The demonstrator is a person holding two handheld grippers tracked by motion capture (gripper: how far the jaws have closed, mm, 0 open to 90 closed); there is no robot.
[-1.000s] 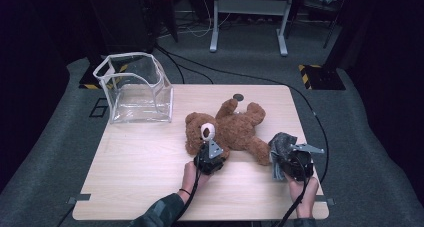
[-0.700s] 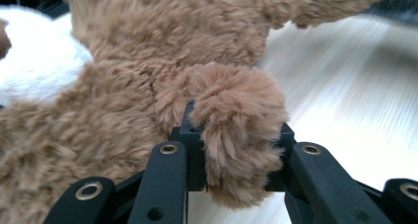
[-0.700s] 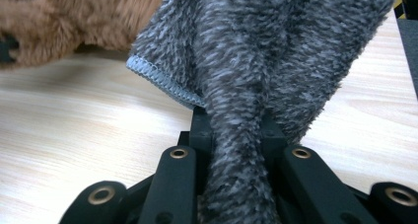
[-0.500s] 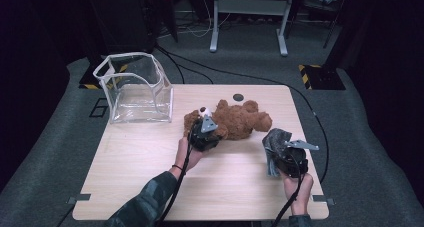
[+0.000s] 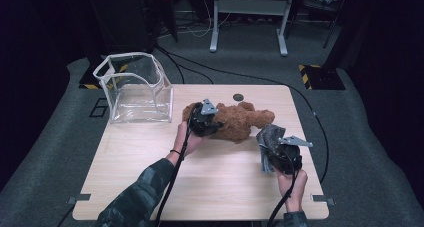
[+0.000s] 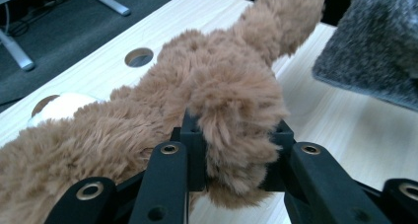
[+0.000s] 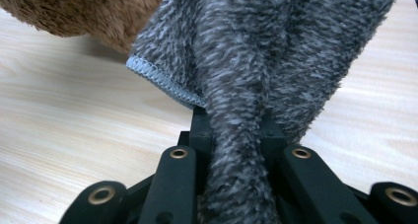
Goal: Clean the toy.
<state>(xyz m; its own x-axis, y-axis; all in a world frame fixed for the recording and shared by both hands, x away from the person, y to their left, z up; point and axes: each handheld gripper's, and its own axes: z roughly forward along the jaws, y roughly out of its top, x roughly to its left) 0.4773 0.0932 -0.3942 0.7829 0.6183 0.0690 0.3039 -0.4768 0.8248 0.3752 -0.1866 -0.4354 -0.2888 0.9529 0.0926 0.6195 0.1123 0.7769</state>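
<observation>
Teddy bear [image 5: 239,121] lies near the table's [image 5: 150,167] far edge, one furry limb pinched by the left gripper [image 6: 231,150]. Right gripper [image 7: 236,135] clamps a grey cloth [image 5: 267,137] near the right edge.

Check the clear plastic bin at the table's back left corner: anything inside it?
Nothing shows inside the clear bin; its see-through walls show only tabletop. The teddy bear lies beside it, clamped by the left gripper.
</observation>
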